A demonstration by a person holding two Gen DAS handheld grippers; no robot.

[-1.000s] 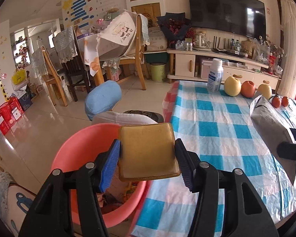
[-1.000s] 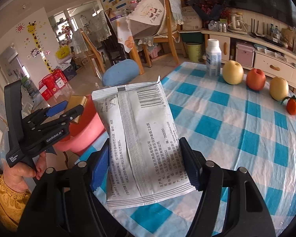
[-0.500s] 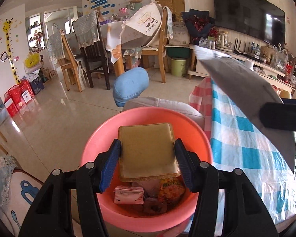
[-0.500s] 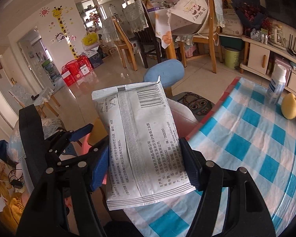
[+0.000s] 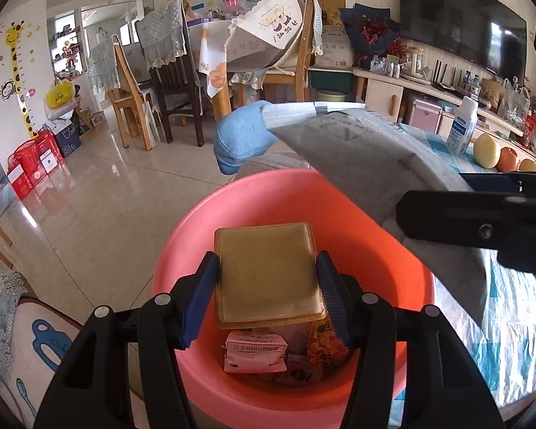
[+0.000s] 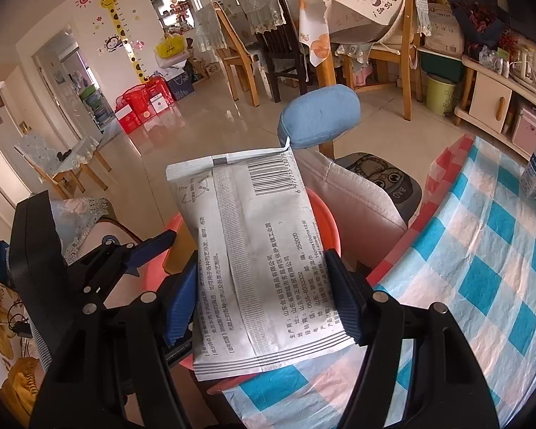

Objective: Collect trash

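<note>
Left wrist: tan packet (image 5: 266,273) between jaws

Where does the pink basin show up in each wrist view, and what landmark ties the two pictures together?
Left wrist: the pink basin fills the lower centre, under the left gripper and its tan packet.
Right wrist: only slivers of its rim show, centre, behind the white pouch in the right gripper.
Shared landmark: the blue cushion just beyond the basin.
</note>
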